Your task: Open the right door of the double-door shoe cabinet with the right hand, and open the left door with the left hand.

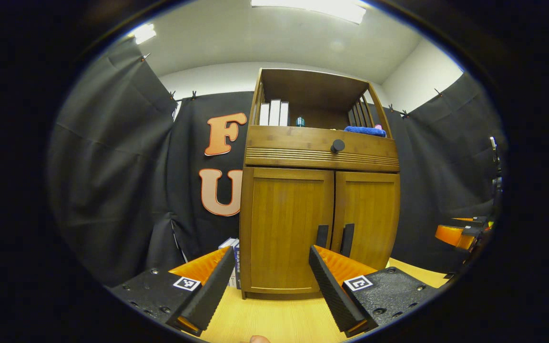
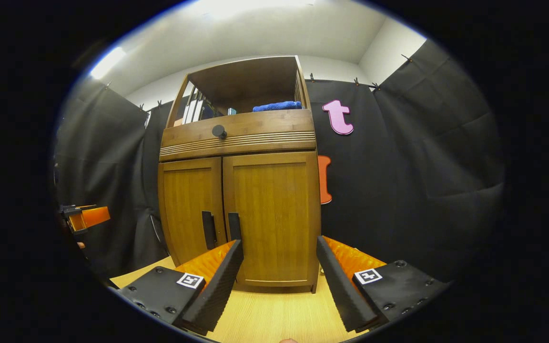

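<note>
1. Left gripper (image 1: 269,267): released, fingers spread w/ nothing between, low over the light wood tabletop (image 1: 274,319), facing the left door (image 1: 286,228).
2. Shoe cabinet (image 1: 320,190) stands on the table vs. black cloth: brown wood, both doors closed, dark vertical handles (image 1: 321,236) side by side at the centre seam.
3. Above doors: drawer w/ round black knob (image 1: 337,146); open shelf w/ white books (image 1: 274,113) & blue towel (image 1: 365,130).
4. Right gripper (image 2: 279,264): also released, before the right door (image 2: 272,214).

- I see a blue towel (image 1: 364,130) lying on the open top shelf.
- White books (image 1: 274,113) stand upright at the shelf's other end.
- A small teal item (image 1: 299,122) sits between them.
- More books (image 1: 233,261) stand on the wooden counter (image 1: 274,319).
</note>
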